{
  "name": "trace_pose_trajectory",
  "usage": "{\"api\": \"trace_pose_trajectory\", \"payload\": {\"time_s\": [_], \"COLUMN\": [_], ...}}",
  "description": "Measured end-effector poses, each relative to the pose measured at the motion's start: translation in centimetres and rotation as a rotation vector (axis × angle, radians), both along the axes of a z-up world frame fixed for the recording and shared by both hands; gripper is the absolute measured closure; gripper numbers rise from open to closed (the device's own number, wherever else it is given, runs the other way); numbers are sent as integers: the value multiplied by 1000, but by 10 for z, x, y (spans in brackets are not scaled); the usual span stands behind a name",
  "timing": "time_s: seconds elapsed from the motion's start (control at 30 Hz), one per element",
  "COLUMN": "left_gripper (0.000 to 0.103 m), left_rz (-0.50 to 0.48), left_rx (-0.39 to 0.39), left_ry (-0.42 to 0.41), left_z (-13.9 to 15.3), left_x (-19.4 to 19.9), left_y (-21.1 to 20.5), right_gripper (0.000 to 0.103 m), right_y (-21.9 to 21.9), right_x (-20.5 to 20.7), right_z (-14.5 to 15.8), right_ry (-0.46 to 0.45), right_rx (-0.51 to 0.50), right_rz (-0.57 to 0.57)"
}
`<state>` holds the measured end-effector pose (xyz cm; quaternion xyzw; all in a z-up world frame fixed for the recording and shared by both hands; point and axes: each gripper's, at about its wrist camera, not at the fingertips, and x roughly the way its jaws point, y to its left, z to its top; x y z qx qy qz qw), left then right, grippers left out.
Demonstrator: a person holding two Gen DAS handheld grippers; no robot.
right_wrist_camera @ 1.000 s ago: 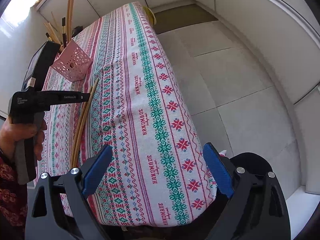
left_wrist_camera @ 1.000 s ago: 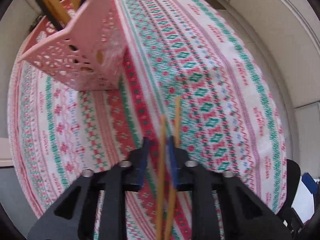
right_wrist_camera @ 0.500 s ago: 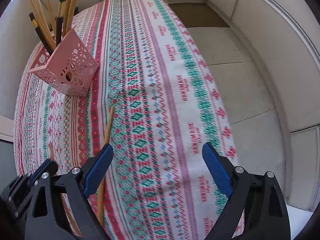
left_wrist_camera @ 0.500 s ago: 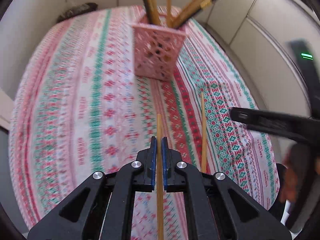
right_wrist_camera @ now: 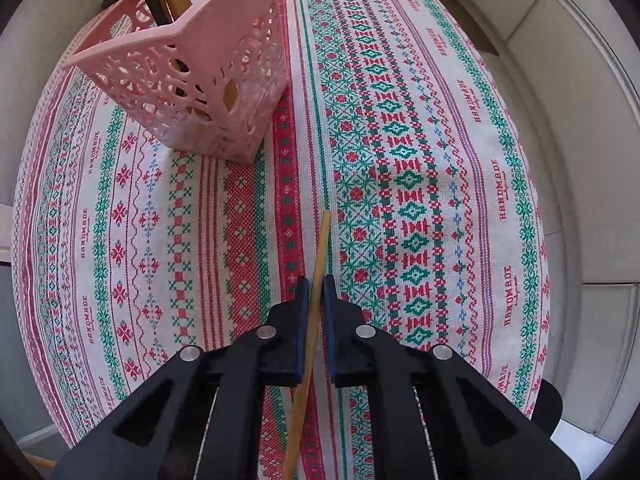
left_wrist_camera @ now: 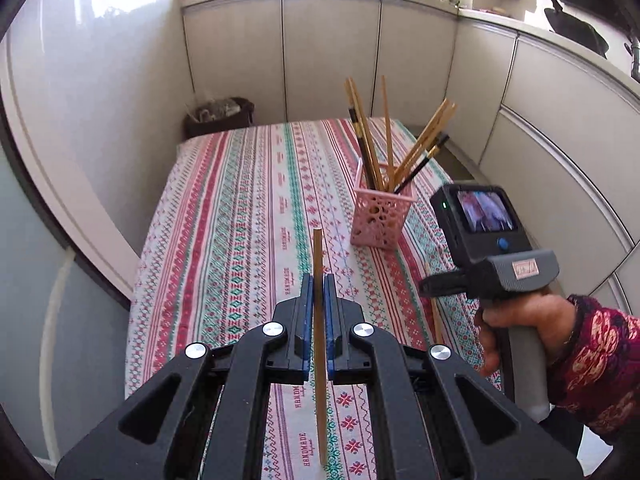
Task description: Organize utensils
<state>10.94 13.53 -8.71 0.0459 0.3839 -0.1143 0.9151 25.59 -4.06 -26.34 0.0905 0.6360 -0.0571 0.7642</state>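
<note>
My left gripper [left_wrist_camera: 318, 280] is shut on a wooden chopstick [left_wrist_camera: 317, 252] and holds it up above the patterned tablecloth [left_wrist_camera: 240, 220]. Ahead and to the right stands a pink lattice holder [left_wrist_camera: 380, 220] with several chopsticks upright in it. My right gripper [right_wrist_camera: 315, 284] points steeply down at the cloth and is shut on a second chopstick [right_wrist_camera: 323, 236], a little in front of the holder [right_wrist_camera: 192, 92]. In the left wrist view a hand [left_wrist_camera: 516, 320] grips the right gripper's handle, and that chopstick [left_wrist_camera: 436, 316] shows below it.
A dark basket [left_wrist_camera: 218, 114] sits beyond the table's far end, against pale cabinets [left_wrist_camera: 332, 52]. A counter with kitchenware runs above them. The cloth drops off the table's right edge to a tiled floor [right_wrist_camera: 580, 120]. A patterned red sleeve [left_wrist_camera: 592, 360] is at the lower right.
My left gripper closed on one chopstick, lifted it and tilted up, so the holder is farther off. My right gripper moved in over the other chopstick and closed on it.
</note>
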Motion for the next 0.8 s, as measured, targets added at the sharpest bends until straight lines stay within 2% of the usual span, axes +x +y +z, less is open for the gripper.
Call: {"api": "trace_pose_trajectory", "payload": {"time_s": [0.13,0.27,0.37,0.47,0.6,0.7,0.8], "left_gripper": [99,99,99,99,99,99,99], "left_rz": [23,33,38,39,29,6,8], "left_rx": [-17,-17,-23,-46,-143,-205,-232], "left_ry": [-25,-39,-50,-65,-64,-45,-79], "left_z": [8,11,13,18,26,33,45], "left_x": [0,-5,-10,-16,-18,-15,-12], "left_y": [7,6,4,2,4,0,-8], "right_gripper": [97,97,97,97,97,97,97], "right_y": [-14,-31,-45,-56,-69,-85,-100], "right_x": [-35,-75,-107,-138,-171,-185,-194], "right_z": [0,17,44,80,128,150,165], "right_ry": [-48,-152,-275,-446,-673,-748,-785], "right_rx": [73,112,143,159,144,150,157], "right_rz": [-30,-45,-50,-33,-11,-14,-50]}}
